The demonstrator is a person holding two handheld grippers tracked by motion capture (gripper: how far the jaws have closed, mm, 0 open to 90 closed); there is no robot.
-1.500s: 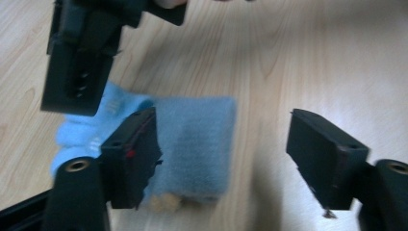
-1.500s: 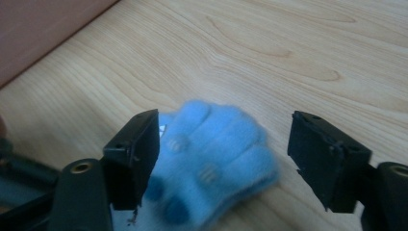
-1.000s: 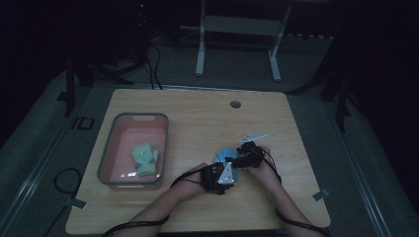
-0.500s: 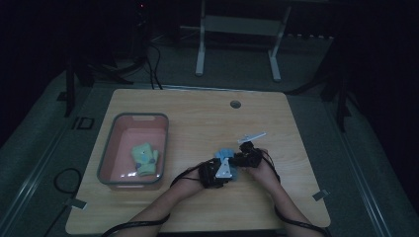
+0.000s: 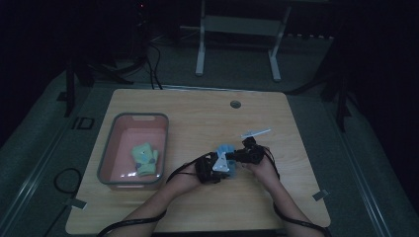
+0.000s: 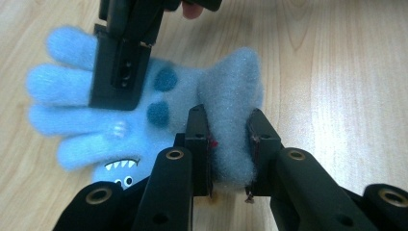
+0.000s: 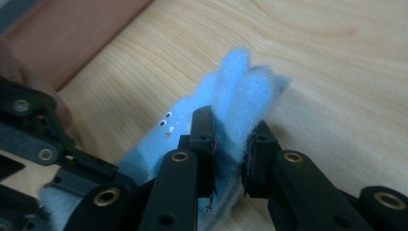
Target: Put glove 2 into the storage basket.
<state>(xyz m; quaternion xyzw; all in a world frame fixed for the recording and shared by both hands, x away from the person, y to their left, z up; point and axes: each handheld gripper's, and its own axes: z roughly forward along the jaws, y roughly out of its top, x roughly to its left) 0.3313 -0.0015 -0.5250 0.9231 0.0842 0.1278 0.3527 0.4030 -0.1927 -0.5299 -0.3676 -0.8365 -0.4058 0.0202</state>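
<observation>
A dark room surrounds the pale wooden surface (image 5: 197,113); a grey-rimmed pink plastic tub (image 5: 109,158) sits at the frame's left. Right of centre lies the fluffy light-blue monster glove (image 6: 144,103), its cuff clamped by the left tongs (image 6: 230,144), which have just closed, its fingers by the right tongs (image 7: 230,144), also just closing. Lift both together, evenly.

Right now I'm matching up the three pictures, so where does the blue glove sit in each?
High view: the blue glove lies right of centre, between the two grippers.
Left gripper view: centre-left, cuff pinched in the left gripper, fingers at left.
Right gripper view: centre, fingers pinched in the right gripper.
Shared landmark: the wooden table under it.
</observation>
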